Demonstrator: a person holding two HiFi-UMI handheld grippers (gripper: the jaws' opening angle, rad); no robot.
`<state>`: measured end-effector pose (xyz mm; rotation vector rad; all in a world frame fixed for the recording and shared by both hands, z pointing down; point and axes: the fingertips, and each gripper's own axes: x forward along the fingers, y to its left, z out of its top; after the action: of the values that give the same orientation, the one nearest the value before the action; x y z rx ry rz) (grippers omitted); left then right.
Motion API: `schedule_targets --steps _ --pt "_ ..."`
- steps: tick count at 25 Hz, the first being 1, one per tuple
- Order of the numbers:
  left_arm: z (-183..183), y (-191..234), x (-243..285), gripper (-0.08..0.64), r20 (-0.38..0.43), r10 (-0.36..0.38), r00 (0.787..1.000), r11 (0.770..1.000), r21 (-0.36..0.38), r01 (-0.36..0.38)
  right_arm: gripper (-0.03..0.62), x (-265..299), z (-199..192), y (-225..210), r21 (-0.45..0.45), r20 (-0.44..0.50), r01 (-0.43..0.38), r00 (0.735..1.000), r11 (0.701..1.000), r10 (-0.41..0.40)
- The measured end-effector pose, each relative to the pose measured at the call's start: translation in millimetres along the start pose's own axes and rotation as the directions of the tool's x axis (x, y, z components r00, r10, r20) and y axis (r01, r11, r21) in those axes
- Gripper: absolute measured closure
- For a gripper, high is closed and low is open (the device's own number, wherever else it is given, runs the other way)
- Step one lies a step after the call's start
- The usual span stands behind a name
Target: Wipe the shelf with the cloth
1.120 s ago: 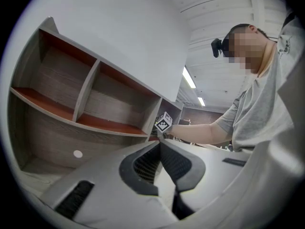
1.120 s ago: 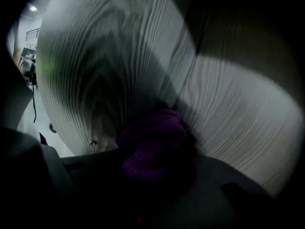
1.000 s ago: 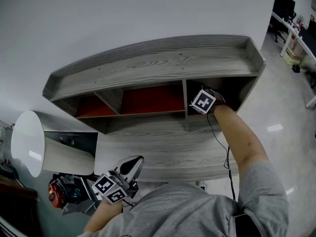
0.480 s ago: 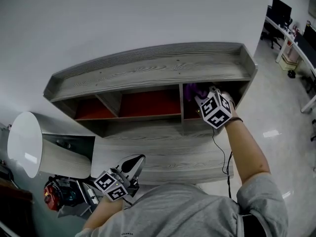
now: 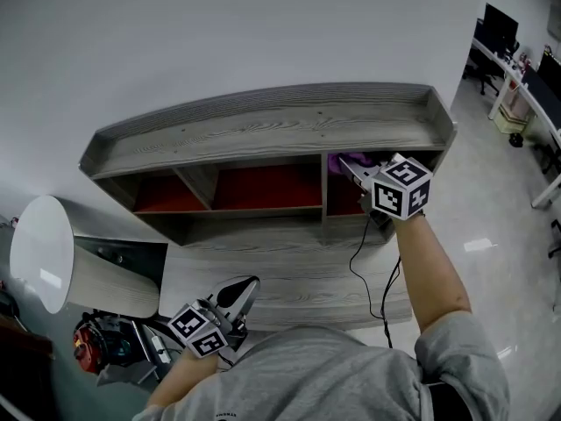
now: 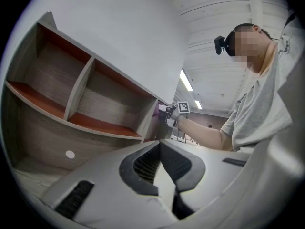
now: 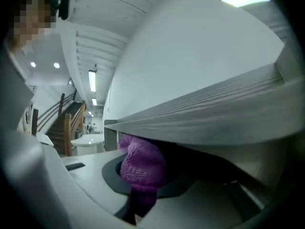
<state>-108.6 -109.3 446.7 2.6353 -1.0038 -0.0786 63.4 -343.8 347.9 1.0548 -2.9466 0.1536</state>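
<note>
Now right tongs (image 7: 139, 197) tight on cloth (image 7: 143, 168)

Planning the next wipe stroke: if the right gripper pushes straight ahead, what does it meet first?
Probably the back wall of the rightmost compartment of the shelf, with the cloth touching first; the depth is unclear.

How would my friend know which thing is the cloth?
Find the grey wooden shelf against the white wall, then its rightmost opening, where the right gripper reaches in. The cloth is the small knitted bundle pinched in its jaws, the only purple thing; the other openings show just red panels.
</note>
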Motion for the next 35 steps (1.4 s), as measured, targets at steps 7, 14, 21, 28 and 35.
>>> schedule_targets --steps 7,14,21,28,35 --pt "-5 4 -5 0.546 -0.007 0.009 1.000 1.000 -0.017 -0.009 0.523 0 -3 1 0.105 0.004 -0.120 0.993 0.987 0.120" --pt "-8 3 -2 0.546 -0.009 0.000 1.000 1.000 -0.021 0.000 0.523 -1 -3 3 0.103 0.006 -0.142 0.990 0.985 0.142" --pt "-10 4 -2 0.546 -0.010 0.000 1.000 1.000 -0.030 -0.001 0.509 -5 -2 6 0.137 0.041 -0.190 0.982 0.972 0.186" --pt "-13 0 1 0.546 -0.009 -0.013 1.000 0.999 -0.038 0.013 0.511 -2 -1 5 0.096 0.028 -0.157 0.988 0.983 0.155" --pt "-16 -4 9 0.546 -0.018 -0.034 0.999 0.998 -0.045 0.033 0.520 -2 -26 13 0.025 -0.107 -0.158 0.981 0.987 0.159"
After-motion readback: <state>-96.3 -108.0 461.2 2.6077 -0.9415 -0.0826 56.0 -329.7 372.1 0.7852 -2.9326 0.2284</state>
